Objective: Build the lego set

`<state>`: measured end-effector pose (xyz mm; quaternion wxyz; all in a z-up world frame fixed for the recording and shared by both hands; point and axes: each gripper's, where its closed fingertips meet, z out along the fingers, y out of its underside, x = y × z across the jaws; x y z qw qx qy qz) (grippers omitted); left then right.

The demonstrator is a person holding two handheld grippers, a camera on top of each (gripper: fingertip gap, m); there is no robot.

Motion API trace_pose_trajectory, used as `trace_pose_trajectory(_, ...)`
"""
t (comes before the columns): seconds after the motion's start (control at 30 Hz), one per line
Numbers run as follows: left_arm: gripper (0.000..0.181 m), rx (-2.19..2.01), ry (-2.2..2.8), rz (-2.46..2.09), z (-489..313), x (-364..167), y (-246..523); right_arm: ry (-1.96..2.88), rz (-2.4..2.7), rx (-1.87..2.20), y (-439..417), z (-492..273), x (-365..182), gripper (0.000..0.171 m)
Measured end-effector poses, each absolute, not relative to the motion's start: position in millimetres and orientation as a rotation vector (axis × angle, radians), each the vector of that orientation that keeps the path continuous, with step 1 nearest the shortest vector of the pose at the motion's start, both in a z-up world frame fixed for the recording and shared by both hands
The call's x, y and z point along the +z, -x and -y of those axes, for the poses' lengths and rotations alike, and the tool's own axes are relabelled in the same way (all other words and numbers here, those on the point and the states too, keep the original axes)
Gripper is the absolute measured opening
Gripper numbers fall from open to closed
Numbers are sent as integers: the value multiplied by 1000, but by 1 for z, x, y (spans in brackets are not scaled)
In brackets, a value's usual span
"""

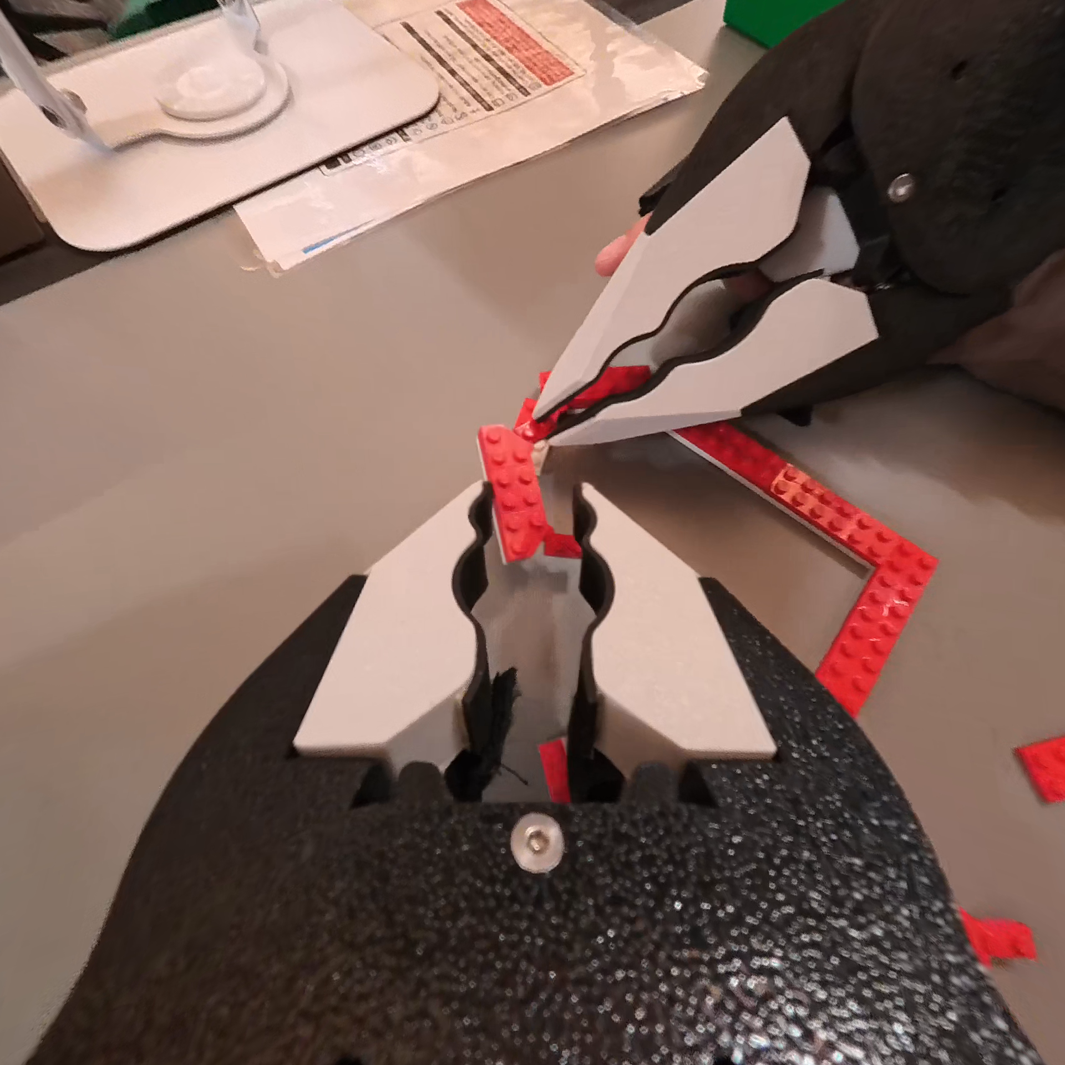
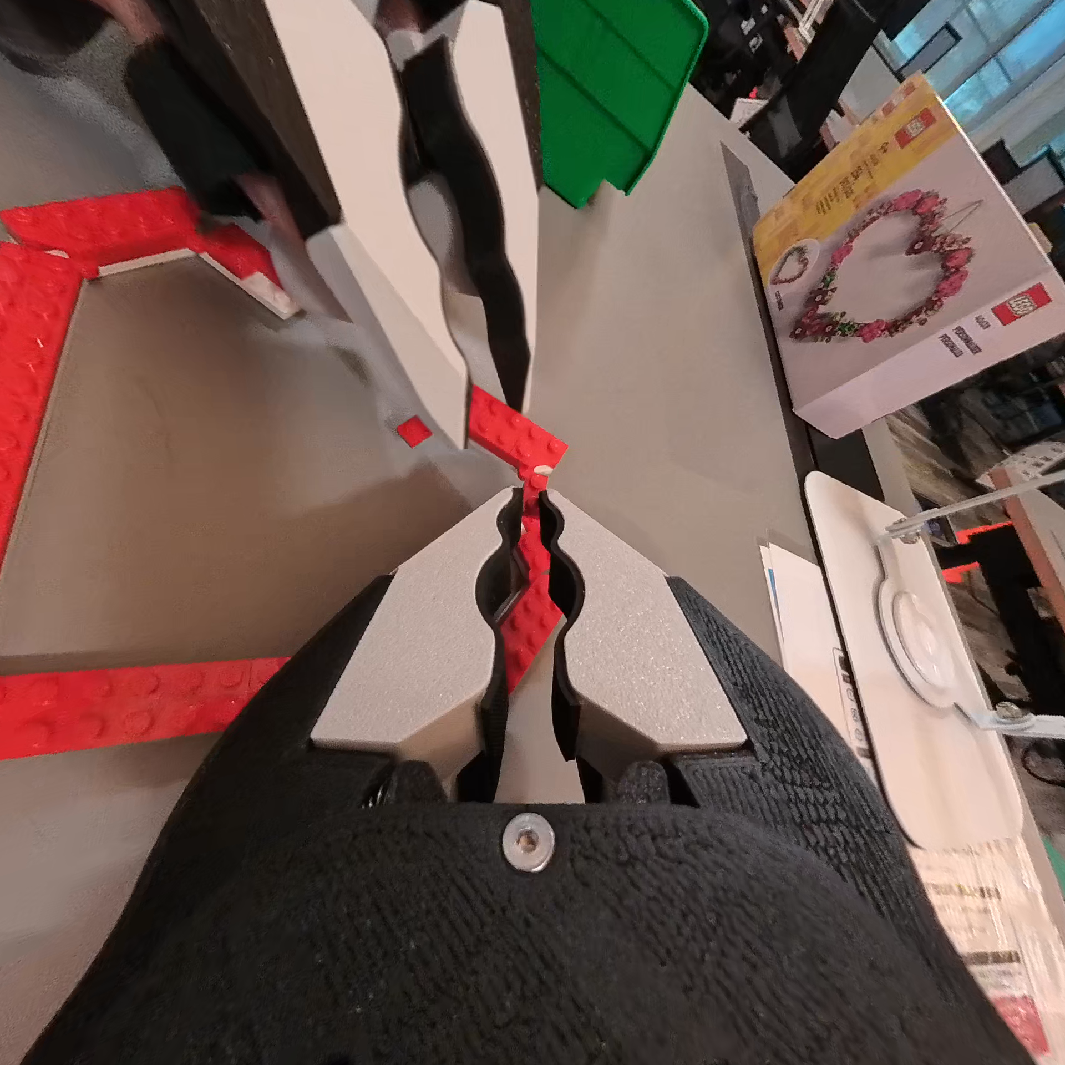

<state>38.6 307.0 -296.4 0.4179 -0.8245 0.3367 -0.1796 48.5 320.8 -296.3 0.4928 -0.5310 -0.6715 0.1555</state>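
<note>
My left gripper (image 1: 533,493) is shut on a red studded plate (image 1: 513,501) with a white underside, held on edge above the grey table. It shows from above in the right wrist view (image 2: 495,403), with the plate (image 2: 513,432) sticking out of its tips. My right gripper (image 2: 527,495) is shut on another red plate (image 2: 533,611). It comes in from the upper right in the left wrist view (image 1: 542,429). The two plates meet tip to tip at a small white piece (image 2: 542,469). A red angled frame of plates (image 1: 864,547) lies on the table beside them.
Loose red plates (image 1: 1043,766) lie at the right, and a small red piece (image 2: 413,431) lies on the table. A white stand base (image 1: 201,115) sits on papers (image 1: 490,115) at the back. A green bin (image 2: 605,98) and the set's box (image 2: 922,259) stand farther off. My two grippers' fingertips are within a few centimetres of each other.
</note>
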Motion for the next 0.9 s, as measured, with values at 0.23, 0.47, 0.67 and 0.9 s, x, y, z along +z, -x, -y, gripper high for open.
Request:
trace_pose_trajectory(0.23, 40, -531, 2082, -857, -300, -288, -25, 1299, 1624, 423, -49, -320, -297, 3)
trace_pose_trajectory(0.47, 37, -585, 2066, -863, -306, -291, -11, 1301, 1640, 464, -50, -319, -297, 2)
trace_pose_trajectory(0.67, 37, -599, 2045, -952, -301, -296, -21, 1293, 1681, 496, -49, -317, -300, 2)
trace_pose_trajectory(0.9, 36, -607, 2068, -966, -298, -302, -26, 1294, 1735, 541, -48, -318, -303, 2)
